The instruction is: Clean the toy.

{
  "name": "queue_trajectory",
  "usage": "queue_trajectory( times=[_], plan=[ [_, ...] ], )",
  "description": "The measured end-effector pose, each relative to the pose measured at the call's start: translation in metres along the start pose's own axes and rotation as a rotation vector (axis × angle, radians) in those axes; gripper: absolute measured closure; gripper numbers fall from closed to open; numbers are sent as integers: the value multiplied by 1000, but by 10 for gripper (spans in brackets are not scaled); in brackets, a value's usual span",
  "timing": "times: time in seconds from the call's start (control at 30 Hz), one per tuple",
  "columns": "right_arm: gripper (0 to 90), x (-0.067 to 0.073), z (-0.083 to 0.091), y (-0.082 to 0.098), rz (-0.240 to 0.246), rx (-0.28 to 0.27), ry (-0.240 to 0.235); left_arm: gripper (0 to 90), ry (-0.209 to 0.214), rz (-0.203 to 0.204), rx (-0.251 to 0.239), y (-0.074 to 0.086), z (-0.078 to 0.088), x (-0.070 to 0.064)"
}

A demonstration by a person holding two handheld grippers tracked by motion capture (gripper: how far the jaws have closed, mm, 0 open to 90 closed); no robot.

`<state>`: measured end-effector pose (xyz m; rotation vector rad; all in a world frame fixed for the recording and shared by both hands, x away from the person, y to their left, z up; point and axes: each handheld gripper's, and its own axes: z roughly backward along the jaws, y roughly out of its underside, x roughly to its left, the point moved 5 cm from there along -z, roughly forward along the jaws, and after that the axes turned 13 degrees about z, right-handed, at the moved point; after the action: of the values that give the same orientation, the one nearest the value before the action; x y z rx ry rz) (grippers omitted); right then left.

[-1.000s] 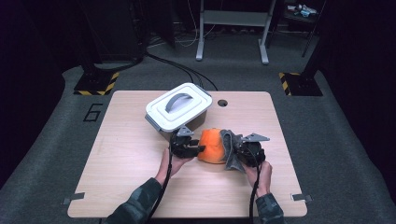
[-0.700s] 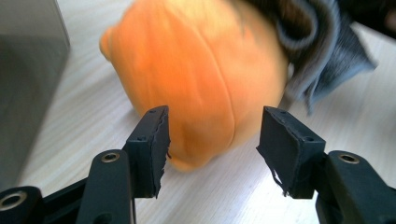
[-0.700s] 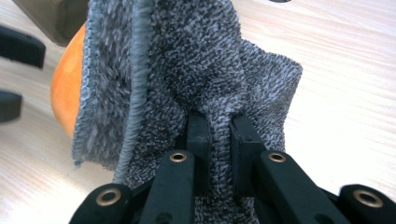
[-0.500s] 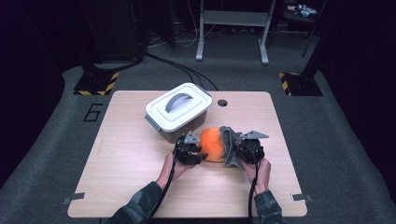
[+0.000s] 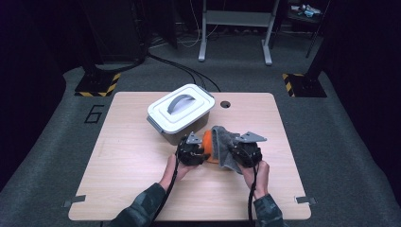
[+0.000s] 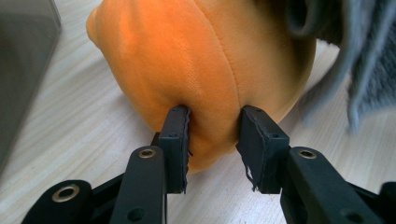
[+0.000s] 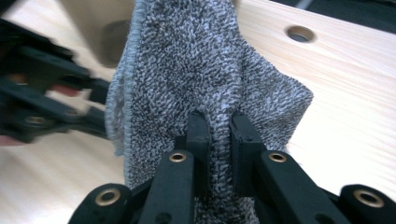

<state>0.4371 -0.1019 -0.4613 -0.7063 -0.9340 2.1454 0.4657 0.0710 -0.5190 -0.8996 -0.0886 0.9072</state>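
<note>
Left gripper view has the left tongs [image 6: 212,123] pinching a fold of the orange plush toy [image 6: 196,60]: both pads dent the soft fabric low on its rounded side, and the jaws have just been closing further, with the plush bulging between them. The hold looks meant to pin the toy down so that it does not slide or roll while the cloth on its far side is handled.

Right gripper view has the right tongs [image 7: 219,126] clamped tight on the grey towel [image 7: 205,70], a thick ridge of terry pile squeezed between the pads, the rest of the cloth standing up ahead of them like a tent. Gripping it near the edge, I judge, lets the whole sheet be lifted or drawn across in one pull.

From the high view, the two tongs face each other across the toy, left tongs [image 5: 196,152] at its left side and right tongs [image 5: 242,153] at the towel's near edge. The grey towel [image 5: 223,144] lies draped over the right part of the orange plush toy [image 5: 208,144], which rests on the table [image 5: 132,161] a little right of centre. Whether the towel is going on or coming off cannot be told.

Just behind the toy, near but seemingly not touching, stands a grey lidded box [image 5: 179,113] with a handle on its lid, shut. A round cable hole [image 5: 225,104] lies in the table beyond it.
</note>
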Motion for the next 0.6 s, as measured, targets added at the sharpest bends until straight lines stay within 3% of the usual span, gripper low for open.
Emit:
queue_trajectory(
  times=[0.13,0.37,0.6],
  plan=[
    [806,9,-14,0,22,38,-6,623,-2,3,-6,-1,0,1],
    [805,-2,-13,9,0,50,-4,623,1,-7,0,-5,-1,-1],
    [805,-24,-6,30,-60,66,50,623,9,4,-1,-6,-2,0]
  ],
)
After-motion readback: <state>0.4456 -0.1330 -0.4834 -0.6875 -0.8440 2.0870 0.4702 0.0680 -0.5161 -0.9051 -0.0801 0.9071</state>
